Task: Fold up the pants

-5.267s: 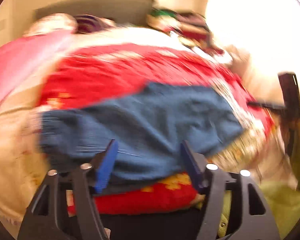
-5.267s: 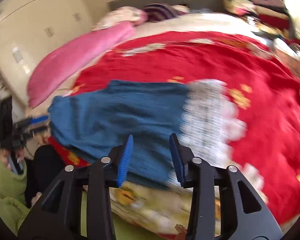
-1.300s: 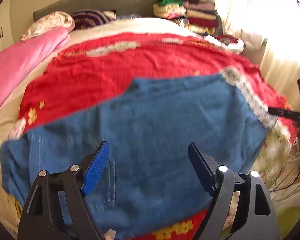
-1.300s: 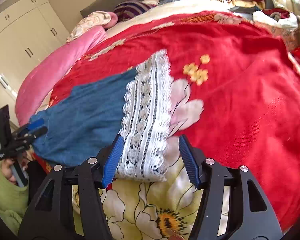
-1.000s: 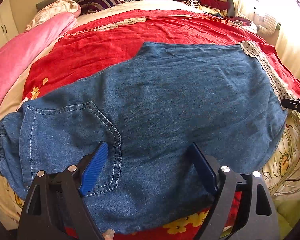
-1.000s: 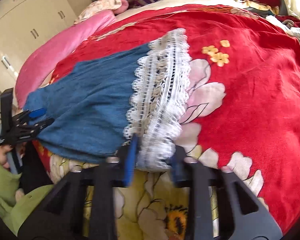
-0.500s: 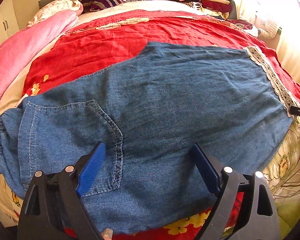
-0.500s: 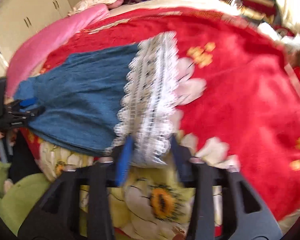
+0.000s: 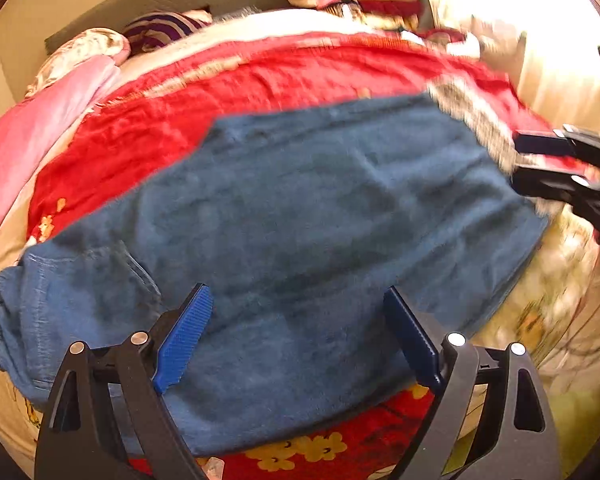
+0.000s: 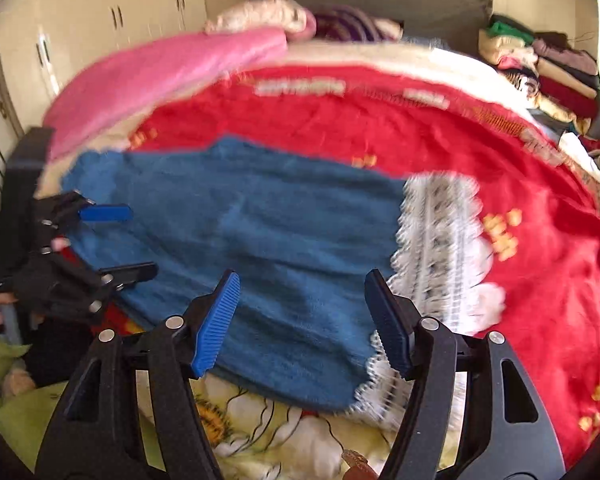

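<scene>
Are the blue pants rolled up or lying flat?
Lying flat: the blue pants are spread across the red blanket, lace hem at one end.

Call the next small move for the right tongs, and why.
Probably drop the right tongs onto the lace hem and close on it, to carry it toward the waistband. The pants lie flat on the red blanket, unfolded. Both tongs hover off the cloth; the right jaws are opening with nothing between them, and the left tongs are open.
</scene>
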{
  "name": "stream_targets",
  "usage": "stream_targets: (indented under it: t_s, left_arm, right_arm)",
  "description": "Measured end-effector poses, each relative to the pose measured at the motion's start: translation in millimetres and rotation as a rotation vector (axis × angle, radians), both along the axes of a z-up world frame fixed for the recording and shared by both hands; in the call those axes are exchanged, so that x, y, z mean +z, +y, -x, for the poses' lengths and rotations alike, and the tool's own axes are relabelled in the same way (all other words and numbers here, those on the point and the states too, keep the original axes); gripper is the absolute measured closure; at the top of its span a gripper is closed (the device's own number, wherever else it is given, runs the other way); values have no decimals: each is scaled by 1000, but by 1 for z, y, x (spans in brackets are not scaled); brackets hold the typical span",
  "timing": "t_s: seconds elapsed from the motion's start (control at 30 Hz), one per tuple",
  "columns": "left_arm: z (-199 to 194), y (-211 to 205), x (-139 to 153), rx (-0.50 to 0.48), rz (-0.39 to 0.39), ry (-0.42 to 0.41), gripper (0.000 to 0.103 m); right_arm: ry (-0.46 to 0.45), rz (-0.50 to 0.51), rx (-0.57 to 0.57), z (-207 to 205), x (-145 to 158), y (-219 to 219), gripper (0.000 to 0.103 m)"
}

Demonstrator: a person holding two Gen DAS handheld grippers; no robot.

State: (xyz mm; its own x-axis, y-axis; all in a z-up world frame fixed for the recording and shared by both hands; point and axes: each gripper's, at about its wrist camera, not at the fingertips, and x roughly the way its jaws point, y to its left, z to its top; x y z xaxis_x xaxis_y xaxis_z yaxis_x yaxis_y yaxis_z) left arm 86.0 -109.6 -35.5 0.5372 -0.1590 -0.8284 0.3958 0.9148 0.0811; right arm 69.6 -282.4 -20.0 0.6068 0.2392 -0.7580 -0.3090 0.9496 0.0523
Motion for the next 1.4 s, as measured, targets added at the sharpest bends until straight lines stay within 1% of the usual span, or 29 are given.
stream_targets:
  t_s: [0.03,0.07,0.1,0.13,0.17,0.23,0.3,0.37,0.47,0.53,0.63,0.73,0.8,0.97,1.1,1.17,1.3,1.4]
  left_arm:
    - [0,0,-4,-2,-9,10,16]
    - [-1,1,-9,5,-5,16,11]
    - [-1,3,-10,12,3,21,9]
    - [-3,6,-11,14,17,29,9]
    - [-3,8,-11,15,32,36,9]
    - [-2,8,-10,16,35,32,9]
    - [0,7,-6,14,35,31,9]
    - [2,8,2,9,54,24,9]
    - [3,10,18,14,74,-4,9]
    - [2,9,29,11,81,-24,4]
    - [-4,4,43,3,99,-47,5]
    - [-16,-7,55,-5,98,-64,5]
    - [-24,-16,63,-22,96,-79,5]
    - [-47,-40,76,-71,121,-80,5]
    - [-71,-66,81,-120,128,-83,5]
    - [-83,-80,79,-149,136,-67,5]
    - [-108,-109,65,-202,96,-45,5]
    - [-127,-124,53,-222,95,-23,5]
  right_arm:
    - [49,23,-17,-8,-13,3,45]
    - [89,35,-32,-11,-23,1,45]
    - [121,25,-40,-13,-33,-3,45]
    - [121,0,-40,-13,-37,-7,45]
    - [112,-43,-44,-12,-37,-13,45]
    - [108,-82,-46,-10,-32,-18,45]
    - [69,-108,-54,-3,-18,-24,39]
    - [20,-120,-65,7,-5,-30,31]
    - [-34,-145,-97,21,15,-47,25]
    - [-51,-156,-117,30,22,-55,22]
    - [-65,-173,-154,43,28,-74,21]
    - [-79,-174,-171,50,32,-82,19]
    - [-78,-184,-179,52,30,-87,19]
    - [-55,-219,-186,49,20,-91,18]
    - [-16,-251,-201,47,8,-94,17]
    - [-1,-269,-213,46,1,-95,17]
    - [29,-309,-245,42,-15,-98,17]
    - [47,-330,-261,38,-23,-100,17]
